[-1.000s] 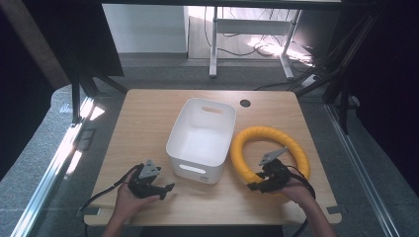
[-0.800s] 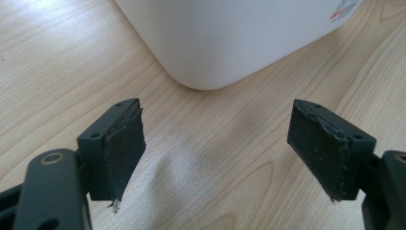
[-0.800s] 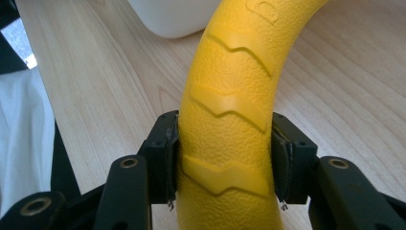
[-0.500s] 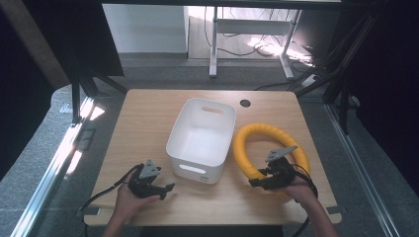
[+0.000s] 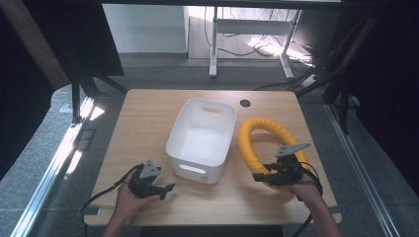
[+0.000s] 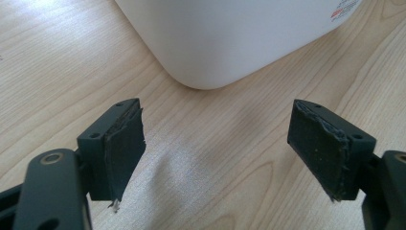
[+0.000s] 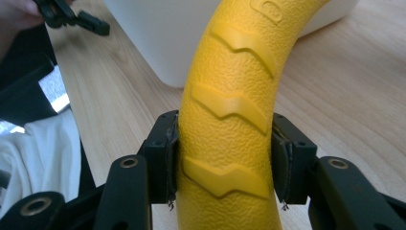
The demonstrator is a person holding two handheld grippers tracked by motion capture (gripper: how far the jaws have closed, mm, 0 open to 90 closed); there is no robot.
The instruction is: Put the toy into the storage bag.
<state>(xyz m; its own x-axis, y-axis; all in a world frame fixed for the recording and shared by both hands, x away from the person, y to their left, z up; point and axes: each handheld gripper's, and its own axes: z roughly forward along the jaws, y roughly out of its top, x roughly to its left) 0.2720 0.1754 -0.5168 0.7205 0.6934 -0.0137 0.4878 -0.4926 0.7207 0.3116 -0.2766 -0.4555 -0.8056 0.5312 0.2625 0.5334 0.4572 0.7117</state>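
Now, over on the left side, the left gripper (image 5: 165,188) sits low near the front edge of the wooden table (image 5: 148,118), its jaws standing wide apart with nothing but bare wood between them. Just ahead of those jaws, in the left gripper view, is a rounded lower corner of the white bin (image 6: 230,38), close but not touching the pads. From above, the bin (image 5: 184,143) stands upright in the middle of the table, its long axis running away from the person, one handle slot in the near wall and another in the far wall. Its inside looks bare white; the bottom is a bit washed out by light, so hard to be certain.

Moving right, the yellow ring (image 5: 247,143) lies beside the bin, on the right gripper's side, its oval stretched front to back, far end pointing toward the table's back edge. The right gripper (image 5: 261,176) is clamped across the ring's near arc, jaws pointing left toward the bin. In the right gripper view both pads press the textured tube from either side, and the ring (image 7: 230,96) runs straight up from between the jaws, raised chevron ridges on its surface, curving off past the bin's wall beyond.
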